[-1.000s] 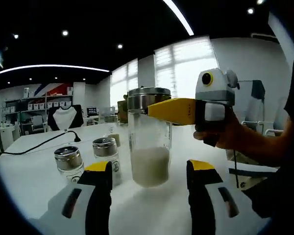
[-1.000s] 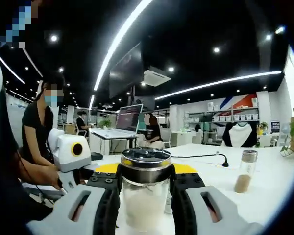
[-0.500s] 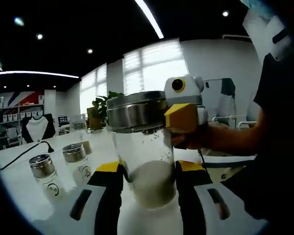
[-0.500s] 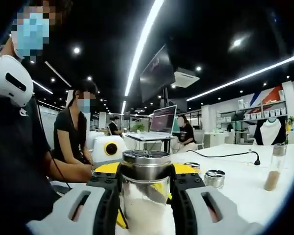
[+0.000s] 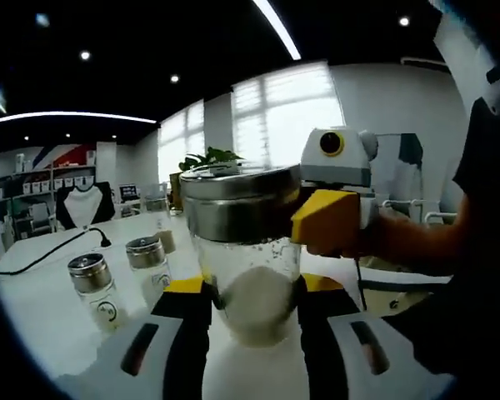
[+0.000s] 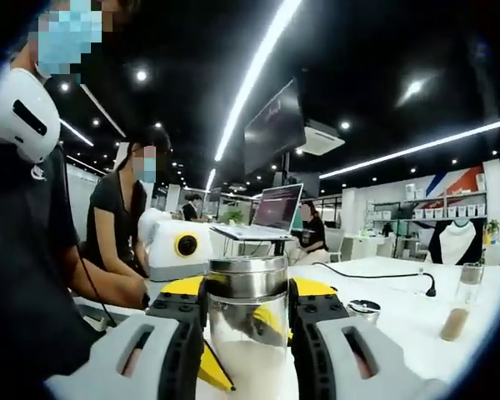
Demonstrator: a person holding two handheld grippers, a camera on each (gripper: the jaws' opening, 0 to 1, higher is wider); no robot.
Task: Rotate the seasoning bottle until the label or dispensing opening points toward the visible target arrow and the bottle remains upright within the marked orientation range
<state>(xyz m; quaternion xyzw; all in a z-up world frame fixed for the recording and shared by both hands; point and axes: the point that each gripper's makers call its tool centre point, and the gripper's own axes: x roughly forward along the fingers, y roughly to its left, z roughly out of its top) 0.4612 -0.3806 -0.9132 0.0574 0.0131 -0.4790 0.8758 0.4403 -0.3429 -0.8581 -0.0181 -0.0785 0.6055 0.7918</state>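
two small shakers point(image 5: 108, 283) beside the gripped seasoning bottle point(image 5: 246, 250)

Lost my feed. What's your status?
Both grippers' jaws shut on seasoning bottle: left gripper low, right gripper at lid. Upright. Two small shakers nearby.

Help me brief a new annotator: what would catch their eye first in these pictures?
The big glass seasoning bottle with a steel lid and white powder, centre of the left gripper view, gripped low by the left gripper and at the lid by the right gripper. Then two small shakers on the white table to its left.
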